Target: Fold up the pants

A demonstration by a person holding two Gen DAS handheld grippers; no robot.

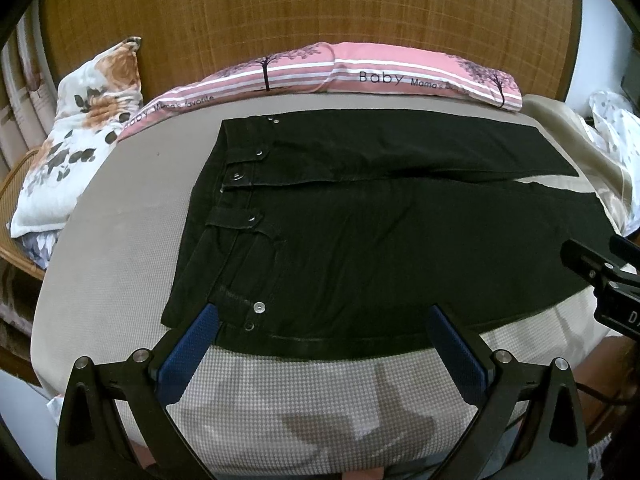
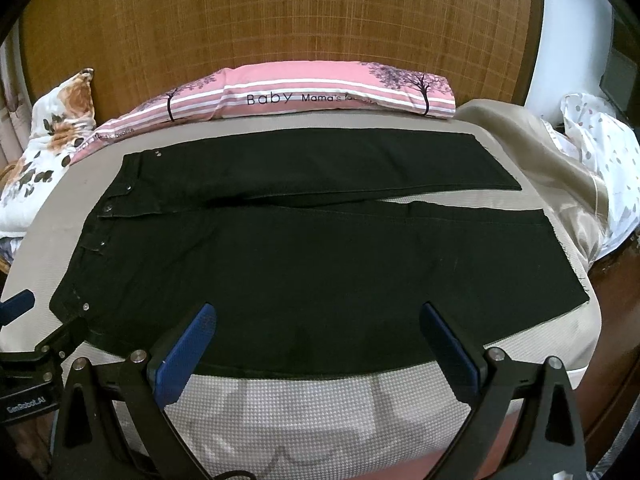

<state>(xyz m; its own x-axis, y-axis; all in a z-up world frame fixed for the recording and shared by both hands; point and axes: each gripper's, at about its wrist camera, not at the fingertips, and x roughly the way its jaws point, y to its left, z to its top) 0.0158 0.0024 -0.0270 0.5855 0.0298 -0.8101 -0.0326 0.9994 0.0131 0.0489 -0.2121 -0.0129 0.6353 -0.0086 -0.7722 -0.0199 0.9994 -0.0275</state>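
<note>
**Both grippers poised at the near edge — first fold still to make**

The black pants (image 1: 380,232) lie flat across the beige bed cover (image 1: 120,264), waistband to the left, hems to the right, the two legs parting slightly toward the hems. The left gripper (image 1: 322,334) hovers at the near waist corner and the right gripper (image 2: 316,334) over the near leg, each with blue fingers spread wide and nothing held.

The likely step is folding leg over leg. To do it well, I would pinch the near edge at waist and lower leg together, lift just clear, and carry both across evenly so the seams meet — an uneven lift would drag the cloth askew.

Writing: the pink pillow (image 2: 320,88) reads "Baby" and "Mama's favorite"; the left gripper's body, seen from the right wrist, reads "GenRobot.AI"
</note>
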